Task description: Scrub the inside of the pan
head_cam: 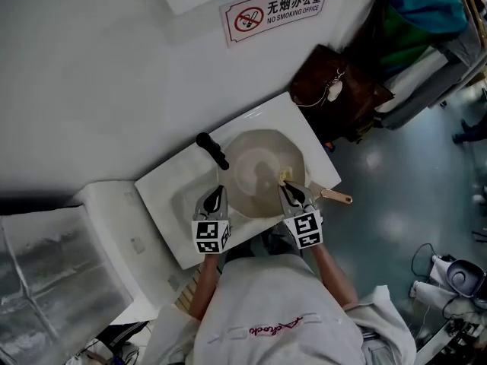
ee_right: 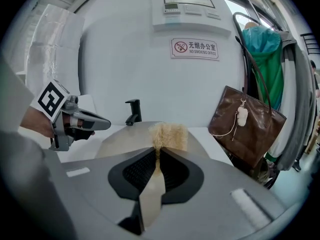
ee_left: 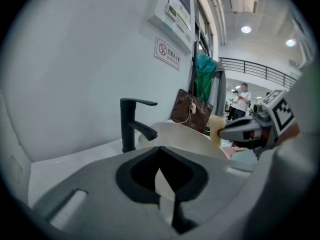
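A pale round pan (head_cam: 262, 169) sits in the white sink (head_cam: 169, 192), its wooden handle (head_cam: 336, 197) pointing right. My right gripper (head_cam: 288, 192) hovers over the pan's near right side, shut on a scrub brush (ee_right: 169, 135) whose pale bristles stick out past the jaws. The brush's flat handle runs back between the jaws. My left gripper (head_cam: 220, 191) is at the pan's near left rim, shut, with nothing visibly gripped. In the left gripper view the pan (ee_left: 175, 134) lies just ahead of the closed jaws. From there, the right gripper (ee_left: 240, 131) is seen with the brush.
A black faucet (head_cam: 213, 150) stands at the sink's back left, close to the pan's rim. A brown bag (head_cam: 335, 90) hangs right of the sink. The white wall with a no-smoking sign (head_cam: 278, 10) is behind. A person (ee_left: 243, 100) stands far off.
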`<state>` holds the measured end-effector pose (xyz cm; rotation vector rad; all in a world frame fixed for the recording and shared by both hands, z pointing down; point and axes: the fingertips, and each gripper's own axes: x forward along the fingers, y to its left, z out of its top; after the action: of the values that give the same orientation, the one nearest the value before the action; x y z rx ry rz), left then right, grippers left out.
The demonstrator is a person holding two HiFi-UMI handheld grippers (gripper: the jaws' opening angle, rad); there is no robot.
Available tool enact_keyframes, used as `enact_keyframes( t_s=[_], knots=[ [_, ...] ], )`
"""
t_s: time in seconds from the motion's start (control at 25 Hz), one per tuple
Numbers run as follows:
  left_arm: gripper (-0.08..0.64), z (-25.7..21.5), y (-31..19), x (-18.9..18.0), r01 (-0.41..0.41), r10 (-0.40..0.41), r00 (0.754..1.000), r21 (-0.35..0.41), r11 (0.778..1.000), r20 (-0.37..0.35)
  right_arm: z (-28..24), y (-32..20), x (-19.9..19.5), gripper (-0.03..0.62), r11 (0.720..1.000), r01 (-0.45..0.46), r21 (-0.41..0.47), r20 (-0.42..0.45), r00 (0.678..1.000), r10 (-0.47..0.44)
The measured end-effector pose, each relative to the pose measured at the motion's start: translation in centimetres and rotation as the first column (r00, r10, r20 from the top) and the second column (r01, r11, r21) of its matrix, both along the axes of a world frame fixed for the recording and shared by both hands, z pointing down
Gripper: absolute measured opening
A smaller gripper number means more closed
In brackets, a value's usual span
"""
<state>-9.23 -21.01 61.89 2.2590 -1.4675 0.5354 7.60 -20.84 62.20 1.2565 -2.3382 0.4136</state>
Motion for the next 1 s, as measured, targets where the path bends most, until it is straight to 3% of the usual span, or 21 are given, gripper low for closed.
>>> enact_keyframes(
  t_s=[0.68, 1.0],
  knots=[
    [0.002, 3.0, -1.1, -2.1, 0.008, -0.009, 1.0, -0.044, 0.999, -0.02, 3.1, 1.1, -2.4, 0.035, 0.997, -0.006, -0.075, -0.02, 1.0, 0.005],
    [0.1, 4.3, -1.7, -1.9, -0.003, 0.001, 1.0, -0.08, 0.997, -0.031, 3.4, 0.9, -3.3, 0.035, 0.997, 0.005, -0.082, -0.016, 1.0, -0.006]
  ],
)
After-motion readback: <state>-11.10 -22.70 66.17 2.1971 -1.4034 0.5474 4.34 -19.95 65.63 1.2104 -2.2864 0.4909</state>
